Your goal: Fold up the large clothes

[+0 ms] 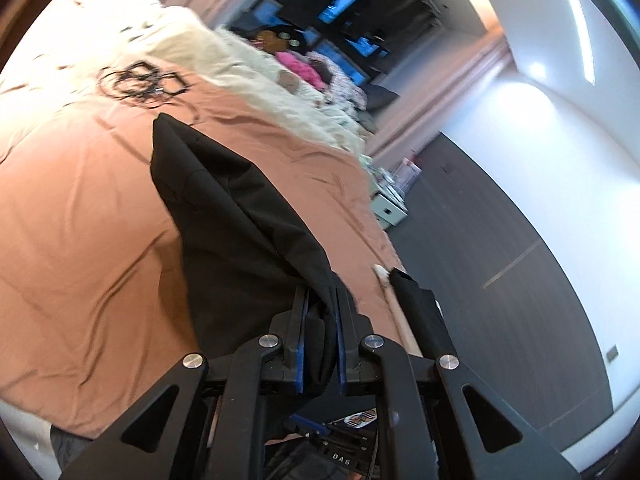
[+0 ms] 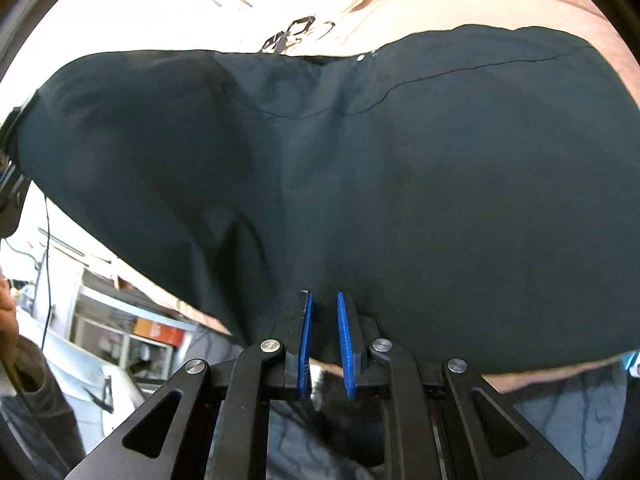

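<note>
A large black garment (image 1: 224, 200) hangs above a pinkish-brown bed cover (image 1: 80, 220). One bunched end runs between the blue pads of my left gripper (image 1: 322, 292), which is shut on it. In the right wrist view the garment (image 2: 360, 180) spreads wide and fills most of the frame, with a curved seam and a small metal snap near its far edge. Its near edge passes between the pads of my right gripper (image 2: 323, 296), which is shut on the cloth. At the far left of that view, the garment's other end meets a dark device (image 2: 10, 184).
A coil of black cable (image 1: 140, 80) lies on the bed cover (image 2: 480, 0). A cream fluffy blanket (image 1: 256, 68) and a pile of pink clothes (image 1: 300, 66) lie further back. Grey floor (image 1: 500, 240) and a white drawer unit (image 1: 390, 210) flank the bed. Shelves (image 2: 120, 320) stand at lower left.
</note>
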{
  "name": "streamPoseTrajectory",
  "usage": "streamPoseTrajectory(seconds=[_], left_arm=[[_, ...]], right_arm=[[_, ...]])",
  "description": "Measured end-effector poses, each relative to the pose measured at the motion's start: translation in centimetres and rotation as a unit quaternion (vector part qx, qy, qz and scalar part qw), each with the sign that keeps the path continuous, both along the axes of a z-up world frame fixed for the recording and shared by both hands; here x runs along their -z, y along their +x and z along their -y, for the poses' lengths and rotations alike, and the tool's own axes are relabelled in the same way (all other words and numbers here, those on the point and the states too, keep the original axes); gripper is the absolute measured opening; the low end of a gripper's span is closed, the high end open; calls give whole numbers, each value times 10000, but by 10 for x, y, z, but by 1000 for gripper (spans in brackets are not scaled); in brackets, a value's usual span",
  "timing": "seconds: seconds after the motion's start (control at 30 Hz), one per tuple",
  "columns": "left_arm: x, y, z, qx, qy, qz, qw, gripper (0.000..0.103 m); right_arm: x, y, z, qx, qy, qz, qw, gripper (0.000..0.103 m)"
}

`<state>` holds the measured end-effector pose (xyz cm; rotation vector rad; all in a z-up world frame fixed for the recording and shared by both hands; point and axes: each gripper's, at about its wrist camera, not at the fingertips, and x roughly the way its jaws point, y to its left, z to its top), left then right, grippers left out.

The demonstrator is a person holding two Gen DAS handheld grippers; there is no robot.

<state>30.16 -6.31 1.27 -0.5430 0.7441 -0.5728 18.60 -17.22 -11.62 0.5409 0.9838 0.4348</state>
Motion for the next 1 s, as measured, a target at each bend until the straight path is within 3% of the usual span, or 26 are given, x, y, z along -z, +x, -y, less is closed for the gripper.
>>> streamPoseTrajectory(seconds=[0.2,0.37,0.47,0.6,0.67,0.7,0.73,0.77,0.83,0.9,1.0], left_arm=[[-14,11,60,489,187,58,9986,13],[-8,22,117,928,411,-30,9948,11],[9,30,157,1288,485,-221,9902,11],[38,30,219,2052,623,-489,9755,11],[51,26,241,2339,864,-612,9665,11],[54,22,248,2395,927,-662,9642,11],[56,21,250,2419,962,-695,9630,13],[57,22,251,2409,1001,-705,9628,18],[56,20,245,2292,1064,-649,9654,51],[51,22,238,2077,1055,-593,9707,68],[50,26,219,1806,1139,-602,9751,68]], right_arm=[[-14,-24,30,399,341,224,9984,14],[-24,-41,75,853,513,390,9943,14],[-20,-49,98,1120,593,408,9911,14],[-8,-61,123,1424,641,324,9872,14],[1,-66,134,1571,710,187,9848,24],[4,-67,139,1649,758,140,9833,41],[7,-69,143,1723,807,127,9816,54],[10,-72,149,1812,873,143,9795,57],[11,-75,155,1866,937,167,9778,63],[12,-76,158,1869,1051,198,9765,67],[16,-73,160,1782,1236,254,9759,73]])
